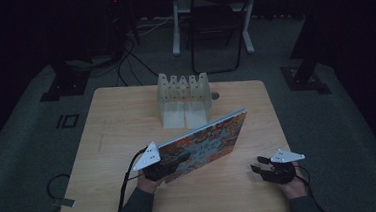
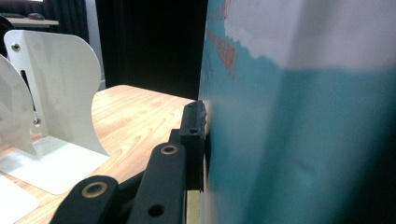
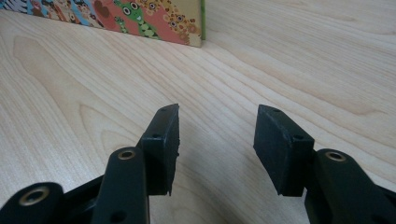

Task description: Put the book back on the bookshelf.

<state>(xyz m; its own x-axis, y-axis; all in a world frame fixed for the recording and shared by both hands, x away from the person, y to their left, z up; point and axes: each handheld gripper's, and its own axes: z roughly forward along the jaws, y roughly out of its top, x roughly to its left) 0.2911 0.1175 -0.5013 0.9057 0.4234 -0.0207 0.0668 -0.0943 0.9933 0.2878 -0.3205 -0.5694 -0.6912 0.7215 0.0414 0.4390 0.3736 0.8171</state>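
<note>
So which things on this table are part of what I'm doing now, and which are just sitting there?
In the job:
- colourful cartoon-covered book, tilted up, clamped in the left gripper
- white metal slotted book rack, likely where it goes
- right gripper, open, holding nothing

Just lying about:
- small dark round thing beside the rack
- black folding chair on the floor behind the wooden table

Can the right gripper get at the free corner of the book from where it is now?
Probably yes: the right gripper is open and empty, with bare table between it and the book corner.
</note>
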